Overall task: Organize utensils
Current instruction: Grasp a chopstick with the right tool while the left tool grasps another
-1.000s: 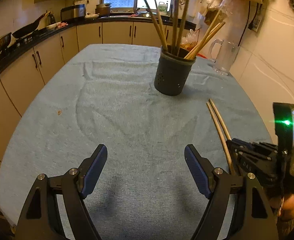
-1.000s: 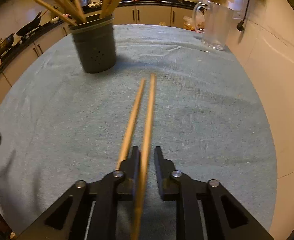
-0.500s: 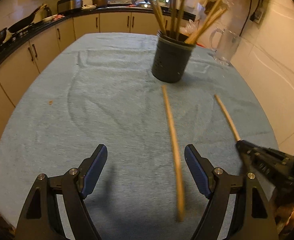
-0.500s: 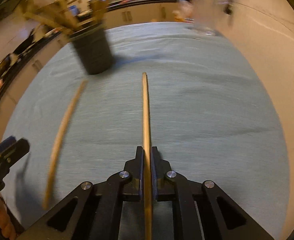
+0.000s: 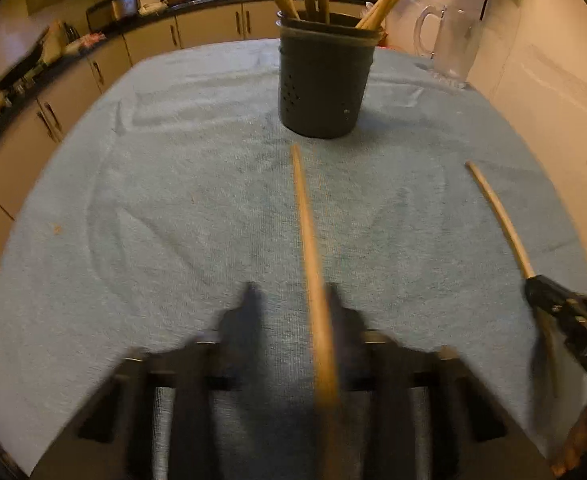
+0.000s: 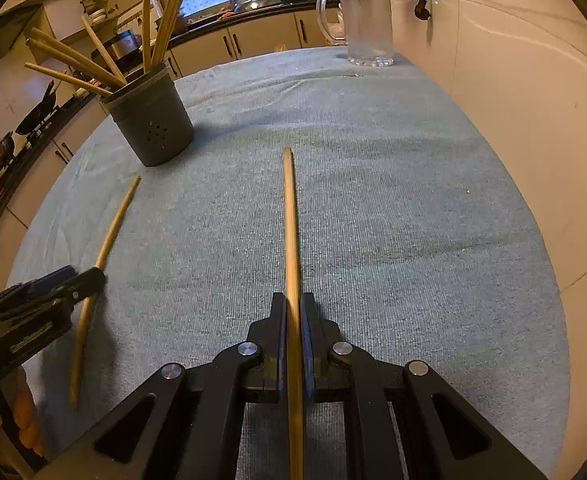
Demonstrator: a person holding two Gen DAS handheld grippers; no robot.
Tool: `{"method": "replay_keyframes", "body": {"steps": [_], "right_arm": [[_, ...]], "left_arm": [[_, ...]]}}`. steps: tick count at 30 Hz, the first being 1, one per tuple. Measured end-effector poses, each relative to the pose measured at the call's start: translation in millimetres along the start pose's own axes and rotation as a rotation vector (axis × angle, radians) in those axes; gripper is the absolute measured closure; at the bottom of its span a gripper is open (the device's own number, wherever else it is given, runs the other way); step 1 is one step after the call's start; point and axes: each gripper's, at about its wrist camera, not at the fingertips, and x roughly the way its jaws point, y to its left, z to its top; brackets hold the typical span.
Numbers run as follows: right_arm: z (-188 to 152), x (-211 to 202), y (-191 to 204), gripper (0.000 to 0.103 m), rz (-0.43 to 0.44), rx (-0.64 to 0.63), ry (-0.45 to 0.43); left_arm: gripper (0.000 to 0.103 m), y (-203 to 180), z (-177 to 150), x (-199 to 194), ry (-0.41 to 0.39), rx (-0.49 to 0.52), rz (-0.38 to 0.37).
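Note:
A dark grey utensil holder with several wooden chopsticks stands on the blue towel; it also shows in the right wrist view. My right gripper is shut on one chopstick, which points forward. It also shows at the right of the left wrist view with its chopstick. A second chopstick lies between my left gripper's blurred fingers, which are closing around it. In the right wrist view this chopstick passes by the left gripper.
A clear glass pitcher stands at the far right of the table by the tiled wall; it also shows in the right wrist view. Kitchen cabinets and a counter run along the left and back.
The second chopstick has come away from the right gripper and now lies between the left gripper's fingers. The left fingers have narrowed around it. The right gripper holds its chopstick.

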Motion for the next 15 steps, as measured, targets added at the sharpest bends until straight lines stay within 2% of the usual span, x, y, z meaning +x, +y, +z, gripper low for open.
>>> {"method": "replay_keyframes", "body": {"steps": [1, 5, 10, 12, 15], "right_arm": [[0.1, -0.3, -1.0, 0.095, 0.005, 0.005, 0.002], [-4.0, -4.9, -3.3, 0.095, 0.014, 0.026, 0.015], [-8.3, -9.5, -1.3, 0.094, 0.007, 0.014, 0.034], [-6.4, -9.2, -1.3, 0.091, 0.019, 0.007, 0.047], [2.3, -4.6, -4.1, 0.086, 0.045, 0.018, 0.08]], "left_arm": [[0.097, 2.0, 0.2, -0.7, 0.01, -0.009, -0.024], [0.097, 13.2, -7.9, -9.5, 0.078, -0.065, -0.133], [0.097, 19.3, -19.3, -21.3, 0.115, -0.073, -0.194], [0.097, 24.5, -14.1, -24.0, 0.11, -0.088, -0.216], [0.096, 29.5, -1.5, -21.3, 0.116, -0.1, -0.21]]}}
